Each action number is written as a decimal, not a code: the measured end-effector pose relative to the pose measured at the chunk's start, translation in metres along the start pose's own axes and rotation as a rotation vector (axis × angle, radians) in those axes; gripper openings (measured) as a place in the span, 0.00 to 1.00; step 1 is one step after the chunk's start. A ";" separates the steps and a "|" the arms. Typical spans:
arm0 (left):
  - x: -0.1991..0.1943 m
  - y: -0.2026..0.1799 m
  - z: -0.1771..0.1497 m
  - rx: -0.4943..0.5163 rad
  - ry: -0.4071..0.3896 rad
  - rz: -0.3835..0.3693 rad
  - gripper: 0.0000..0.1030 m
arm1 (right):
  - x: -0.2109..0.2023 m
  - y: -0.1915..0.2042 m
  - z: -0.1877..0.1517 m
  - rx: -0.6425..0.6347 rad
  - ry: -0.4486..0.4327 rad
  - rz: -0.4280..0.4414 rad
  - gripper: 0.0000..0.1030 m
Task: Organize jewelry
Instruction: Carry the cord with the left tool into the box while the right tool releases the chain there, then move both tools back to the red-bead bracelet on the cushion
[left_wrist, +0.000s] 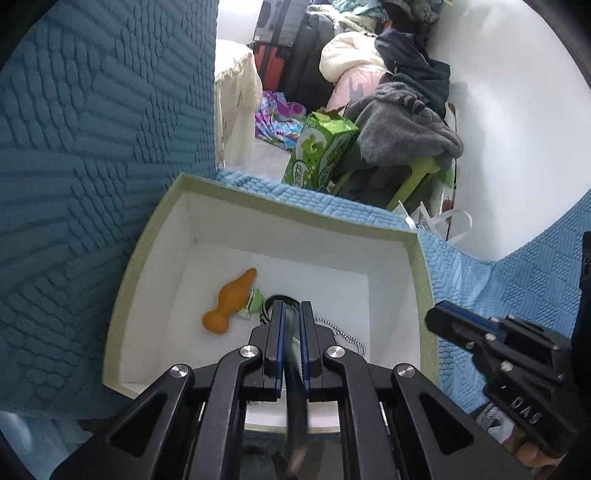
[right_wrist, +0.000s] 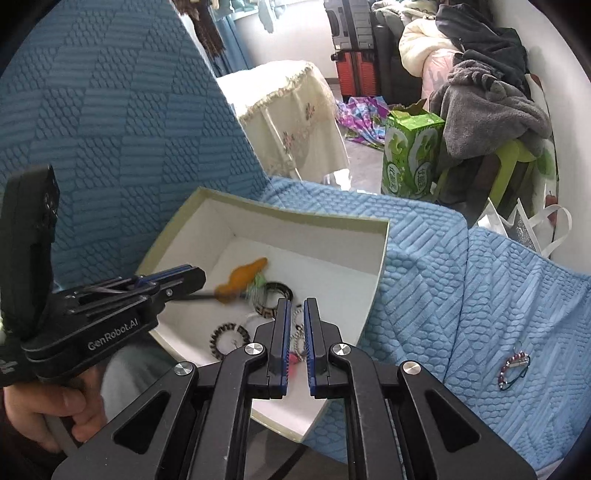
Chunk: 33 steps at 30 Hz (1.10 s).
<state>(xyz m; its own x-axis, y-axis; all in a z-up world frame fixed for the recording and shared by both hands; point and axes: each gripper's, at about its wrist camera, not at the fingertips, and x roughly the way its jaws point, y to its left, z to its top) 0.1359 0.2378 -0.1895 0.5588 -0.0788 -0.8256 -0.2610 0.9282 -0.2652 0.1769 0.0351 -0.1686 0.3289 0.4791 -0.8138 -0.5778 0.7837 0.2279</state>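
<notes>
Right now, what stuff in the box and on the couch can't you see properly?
- Left wrist view: the left gripper hides most of the silver chain and a dark ring in the box.
- Right wrist view: the orange charm is blurred.
- Right wrist view: the right gripper covers part of the jewelry beneath it.
- Right wrist view: the beaded bracelet on the blue cover is too small for detail.

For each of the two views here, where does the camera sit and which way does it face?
Left wrist: on the left hand-held gripper, facing down into the white box; the right hand-held gripper shows at right.
Right wrist: on the right hand-held gripper, facing down over the box's near corner; the left hand-held gripper and a hand show at left.
Shared: box, orange carrot-shaped piece, blue cover.
</notes>
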 end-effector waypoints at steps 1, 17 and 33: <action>-0.005 -0.003 0.003 0.008 -0.010 0.004 0.07 | -0.005 -0.001 0.003 0.000 -0.014 0.002 0.07; -0.082 -0.088 0.031 0.093 -0.186 -0.032 0.45 | -0.127 -0.032 0.026 0.010 -0.247 -0.006 0.08; -0.028 -0.199 -0.010 0.155 -0.109 -0.221 0.41 | -0.158 -0.148 -0.035 0.165 -0.264 -0.127 0.08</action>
<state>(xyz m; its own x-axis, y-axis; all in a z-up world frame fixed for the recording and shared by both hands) 0.1646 0.0517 -0.1187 0.6724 -0.2538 -0.6954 -0.0044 0.9380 -0.3466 0.1837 -0.1707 -0.0924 0.5853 0.4425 -0.6795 -0.3983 0.8868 0.2344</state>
